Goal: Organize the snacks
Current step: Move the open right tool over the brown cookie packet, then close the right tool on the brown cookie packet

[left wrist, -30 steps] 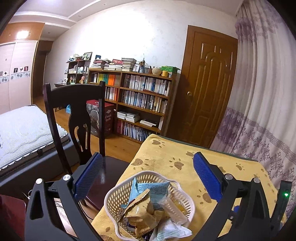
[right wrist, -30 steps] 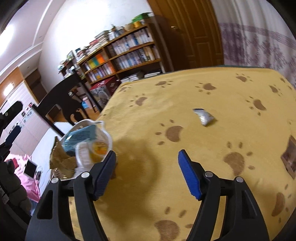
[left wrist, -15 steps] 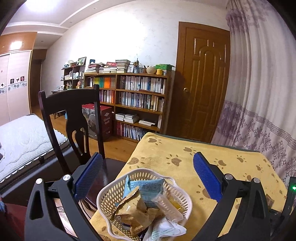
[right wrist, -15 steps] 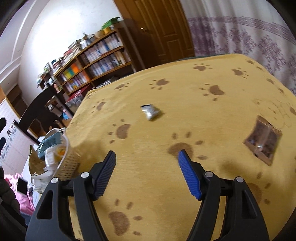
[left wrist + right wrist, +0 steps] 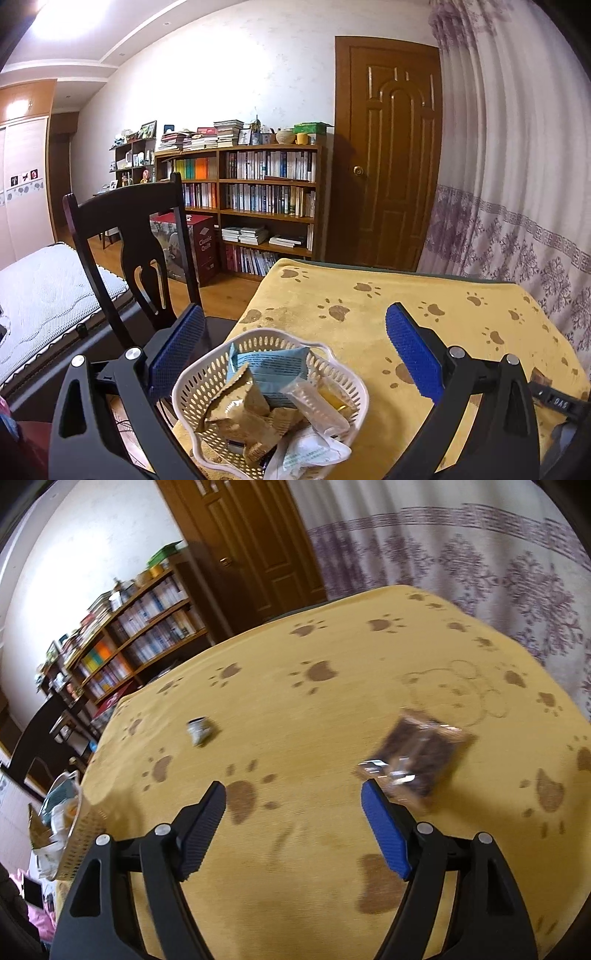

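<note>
A white lattice basket (image 5: pixel 199 380) sits at the near left corner of the yellow paw-print table cover (image 5: pixel 369 314); it holds a blue packet (image 5: pixel 271 363), a crinkled gold packet (image 5: pixel 236 406) and clear and white wrappers. My left gripper (image 5: pixel 295 336) hangs open above the basket, nothing between its fingers. In the right wrist view my right gripper (image 5: pixel 293 794) is open over the cloth. A brown snack in clear wrap (image 5: pixel 417 760) lies just beyond its right fingertip, and a small silver wrapped snack (image 5: pixel 199 731) lies farther off to the left. The basket (image 5: pixel 74 830) shows at the left edge.
A dark wooden chair (image 5: pixel 129 240) stands at the table's left side by the basket. A bed (image 5: pixel 40 295) lies left of it, a bookshelf (image 5: pixel 258 199) and a wooden door (image 5: pixel 388 155) stand behind, and a patterned curtain (image 5: pixel 517 184) hangs along the right side.
My right gripper has swung right, away from the basket, bringing the brown wrapped snack close to its right finger. The left gripper has tilted slightly and stays open over the basket.
</note>
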